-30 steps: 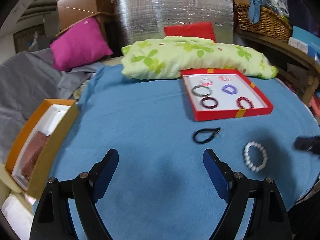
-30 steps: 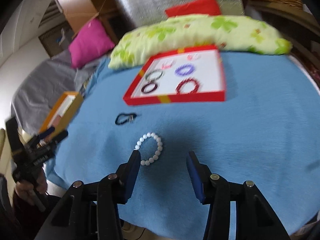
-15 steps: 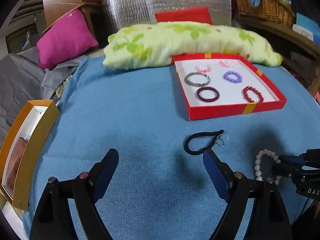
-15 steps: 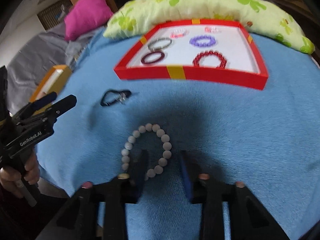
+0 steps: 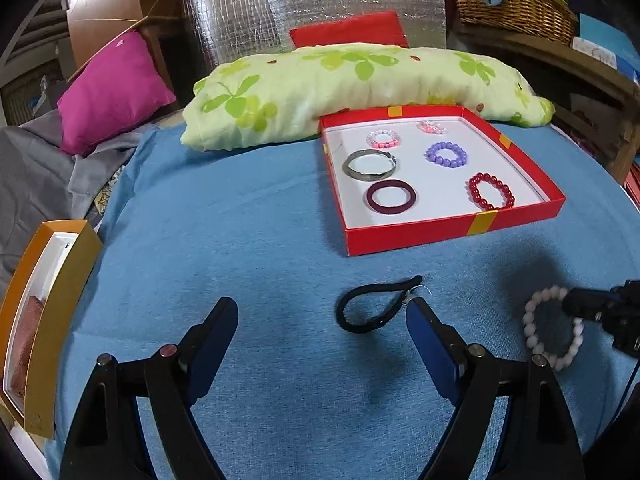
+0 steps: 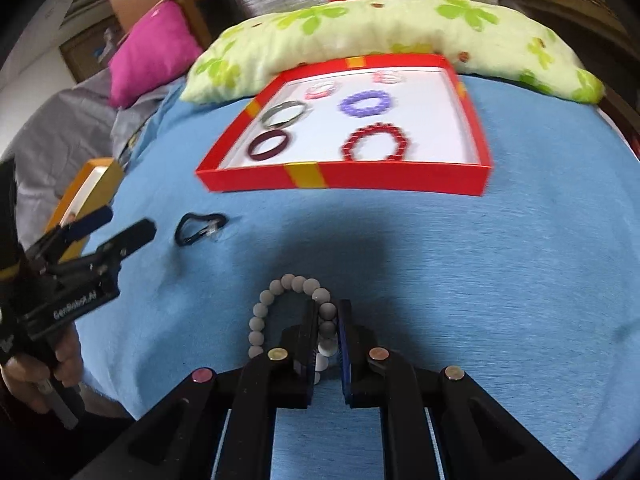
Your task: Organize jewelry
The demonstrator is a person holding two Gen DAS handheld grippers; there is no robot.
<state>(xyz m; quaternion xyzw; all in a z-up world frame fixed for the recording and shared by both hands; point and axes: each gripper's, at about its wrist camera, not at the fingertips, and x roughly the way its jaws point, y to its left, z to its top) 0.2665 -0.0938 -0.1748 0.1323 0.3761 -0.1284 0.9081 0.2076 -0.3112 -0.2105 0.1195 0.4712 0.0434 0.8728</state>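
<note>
Our right gripper [image 6: 326, 316] has just been closing its jaws, and they now stand pressed on the right-hand run of the white bead bracelet [image 6: 288, 308], with beads caught between the pads while the far end of the loop lies on the blue cloth [image 6: 480, 260] ahead of the fingertips. Our left gripper [image 5: 320, 312] is spread wide and holds nothing; the black cord loop [image 5: 376, 304] lies on the cloth between its fingertips, nearer the right one, and we cannot tell whether that tip touches it. We judge the bead bracelet to be light and limp, strung so that it will sag and swing once lifted, and the round beads look smooth enough to roll out of a shallow pinch, so taking it across one side of the loop, as now, seems sound. The cord loop looks soft and flat against the cloth, with a small pale fitting at one end; we expect it to need the tips pressed low, at the middle of the loop. Beyond both lies the red tray [image 5: 456, 232], its near wall facing us, with a dark ring [image 5: 391, 197], a metal bangle [image 5: 370, 165], a purple bead bracelet [image 5: 445, 154], a red bead bracelet [image 5: 492, 192] and two pinkish ones further back, which are too small to make out. Behind it rests the green floral pillow [image 5: 340, 84]. Motion blur softens the right wrist view, and the near end of the bead loop is hidden under the fingers.
</note>
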